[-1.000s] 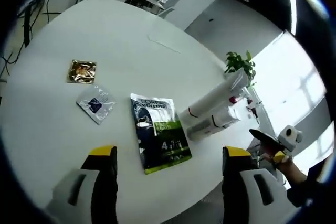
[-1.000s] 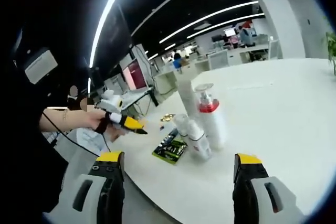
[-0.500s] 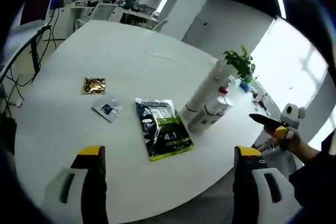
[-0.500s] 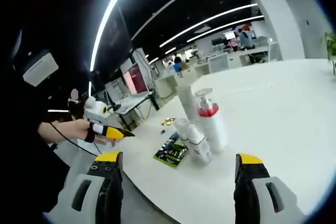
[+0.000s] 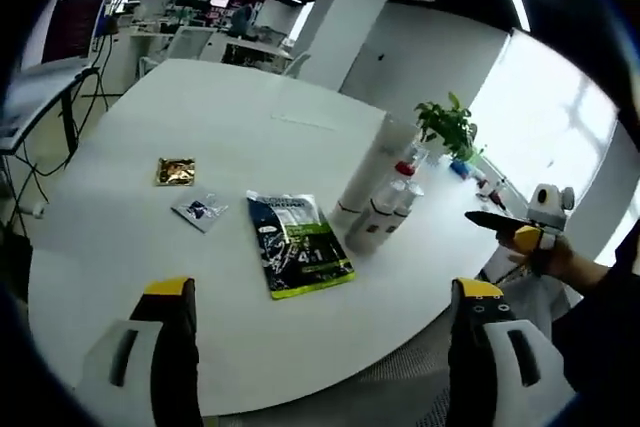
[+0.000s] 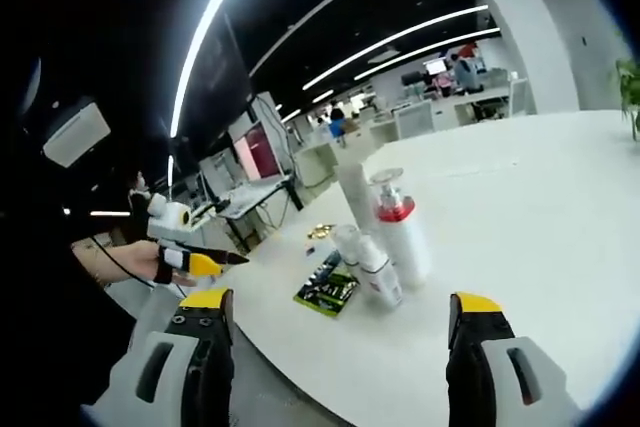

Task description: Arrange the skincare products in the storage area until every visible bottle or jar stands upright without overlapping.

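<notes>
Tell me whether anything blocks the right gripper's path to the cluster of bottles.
Nothing visible does. The right gripper is open, off the table's near edge, and only bare white table lies between its fingers and the upright bottles. The dark sachet lies left of them, aside from that path.

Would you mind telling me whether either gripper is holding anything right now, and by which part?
Nothing is held. The left gripper and the right gripper both have jaws wide apart with only air between them, short of the bottles on the table.
</notes>
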`<state>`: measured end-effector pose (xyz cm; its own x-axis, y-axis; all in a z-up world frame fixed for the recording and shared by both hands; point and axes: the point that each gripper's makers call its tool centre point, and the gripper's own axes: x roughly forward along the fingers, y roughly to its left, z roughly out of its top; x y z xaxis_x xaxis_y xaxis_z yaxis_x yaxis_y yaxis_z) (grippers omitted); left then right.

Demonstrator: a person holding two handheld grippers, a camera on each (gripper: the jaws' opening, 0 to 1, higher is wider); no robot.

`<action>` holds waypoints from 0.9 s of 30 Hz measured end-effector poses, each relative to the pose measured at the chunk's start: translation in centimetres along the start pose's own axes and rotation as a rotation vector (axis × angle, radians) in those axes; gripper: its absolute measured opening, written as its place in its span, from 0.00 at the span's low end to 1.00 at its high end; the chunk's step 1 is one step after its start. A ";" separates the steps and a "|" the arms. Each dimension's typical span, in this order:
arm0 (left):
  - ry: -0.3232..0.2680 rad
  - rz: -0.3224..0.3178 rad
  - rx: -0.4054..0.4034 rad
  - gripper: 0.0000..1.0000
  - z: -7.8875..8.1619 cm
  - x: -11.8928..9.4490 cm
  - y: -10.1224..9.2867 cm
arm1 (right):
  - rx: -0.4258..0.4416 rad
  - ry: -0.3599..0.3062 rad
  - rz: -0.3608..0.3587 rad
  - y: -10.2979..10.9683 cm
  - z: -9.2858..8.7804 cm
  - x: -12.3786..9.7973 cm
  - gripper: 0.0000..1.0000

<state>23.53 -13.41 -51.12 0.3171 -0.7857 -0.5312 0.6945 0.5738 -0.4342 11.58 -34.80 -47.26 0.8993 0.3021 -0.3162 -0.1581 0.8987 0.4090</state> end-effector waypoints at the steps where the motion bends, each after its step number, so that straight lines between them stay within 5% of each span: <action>1: 0.011 0.004 0.005 0.99 -0.2 0.2 0.1 | -0.002 0.002 -0.002 0.0 0.0 0.0 0.92; 3: 0.007 0.033 0.053 0.99 0.1 0.1 0.2 | -0.005 0.007 -0.005 -0.2 -0.2 0.1 0.92; 7: 0.000 0.016 0.006 0.99 -0.1 0.1 0.5 | -0.005 0.010 -0.007 -0.3 -0.5 0.3 0.92; 21: 0.042 0.056 0.034 0.99 -0.6 0.5 0.3 | -0.016 0.027 -0.018 -0.5 -1.0 0.3 0.90; 27: 0.071 0.096 0.063 0.95 -0.5 0.9 1.9 | -0.006 0.038 -0.016 -0.4 -1.3 0.2 0.90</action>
<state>24.82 -12.85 -52.81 0.3391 -0.7087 -0.6187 0.7032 0.6278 -0.3338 11.33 -34.72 -48.58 0.8857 0.2993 -0.3549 -0.1464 0.9055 0.3983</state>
